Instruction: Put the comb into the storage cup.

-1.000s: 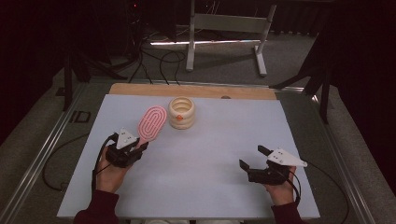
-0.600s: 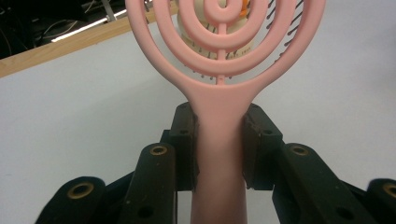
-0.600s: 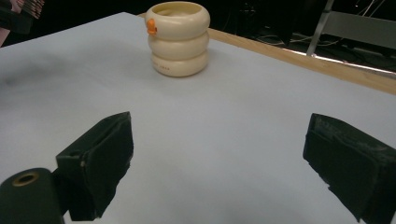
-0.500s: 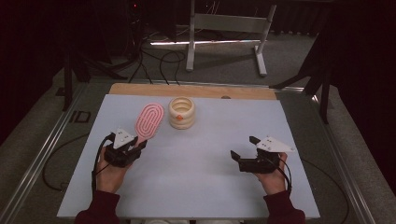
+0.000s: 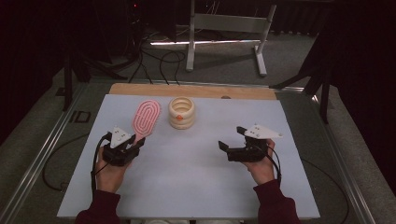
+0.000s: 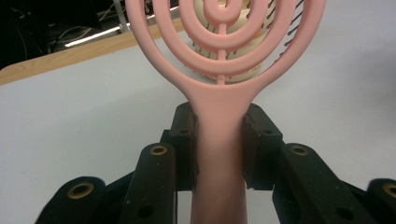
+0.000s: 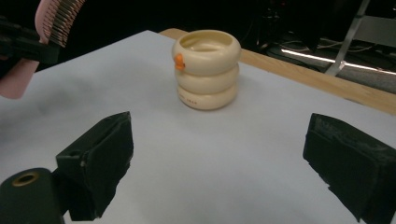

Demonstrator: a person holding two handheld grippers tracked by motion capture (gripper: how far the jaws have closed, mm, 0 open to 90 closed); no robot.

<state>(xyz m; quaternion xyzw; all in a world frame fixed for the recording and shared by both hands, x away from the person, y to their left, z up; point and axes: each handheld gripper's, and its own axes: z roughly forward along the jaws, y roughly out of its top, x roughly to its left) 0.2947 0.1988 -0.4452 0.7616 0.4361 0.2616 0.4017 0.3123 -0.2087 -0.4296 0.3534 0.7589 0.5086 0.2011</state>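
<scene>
Pink plastic brush [image 5: 145, 116] sits clamped by its handle in the left gripper [image 5: 133, 143], its long axis running up and away toward the cream ringed cup [image 5: 181, 112], which stands just beside the brush head on the white table [image 5: 196, 177]; the right gripper [image 5: 229, 148] hangs with jaws spread wide and empty, pointing across at that cup from farther off.

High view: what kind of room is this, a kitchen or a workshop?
More likely a lab or recording studio than a kitchen. A white table stands in a dark room, black cables lie on the floor behind it beside a metal stand, and the left gripper holds a pink hairbrush.
</scene>
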